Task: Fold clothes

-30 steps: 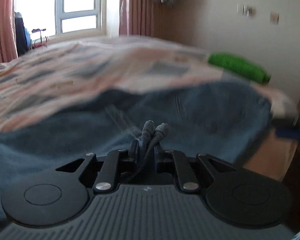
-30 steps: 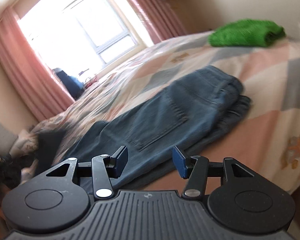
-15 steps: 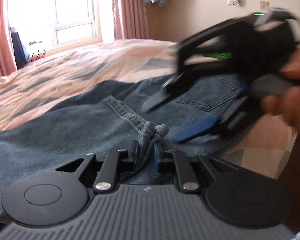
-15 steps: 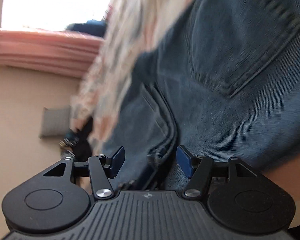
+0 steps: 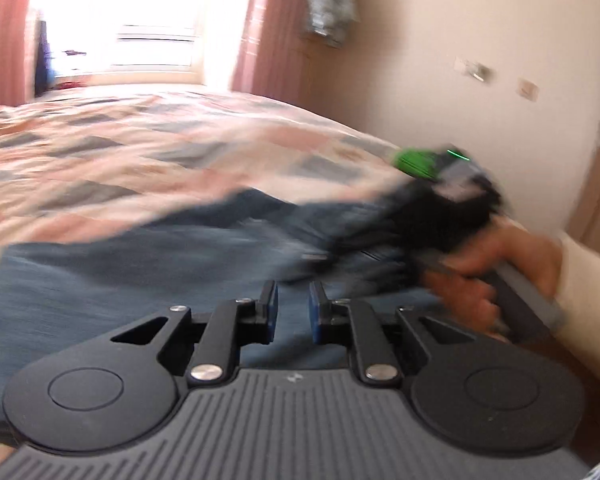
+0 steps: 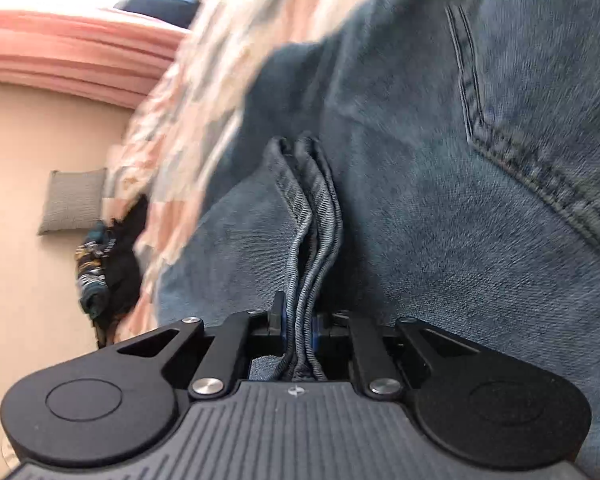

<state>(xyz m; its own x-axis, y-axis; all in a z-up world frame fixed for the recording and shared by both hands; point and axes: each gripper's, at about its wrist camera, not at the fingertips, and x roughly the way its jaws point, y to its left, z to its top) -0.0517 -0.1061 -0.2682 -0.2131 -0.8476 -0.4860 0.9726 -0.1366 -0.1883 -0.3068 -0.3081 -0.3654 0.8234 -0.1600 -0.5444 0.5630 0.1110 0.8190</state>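
Blue jeans (image 5: pixel 140 272) lie on a bed with a pink and grey patchwork cover (image 5: pixel 120 152). My left gripper (image 5: pixel 293 312) is open a little and empty, just above the denim. My right gripper (image 6: pixel 299 326) is shut on the stacked hem edges of the jeans (image 6: pixel 312 208), next to a back pocket (image 6: pixel 540 152). In the left wrist view the right gripper (image 5: pixel 432 216) and the hand that holds it are blurred at the right, on the jeans.
A folded green garment (image 5: pixel 416 160) lies at the far right of the bed. A window with pink curtains (image 5: pixel 0 28) is behind. A grey pillow (image 6: pixel 74 200) and dark clothes (image 6: pixel 108 264) lie at the bed's far side.
My left gripper let go of the jeans hem and opened a little. My right gripper closed on the hem edges. Both views shifted.
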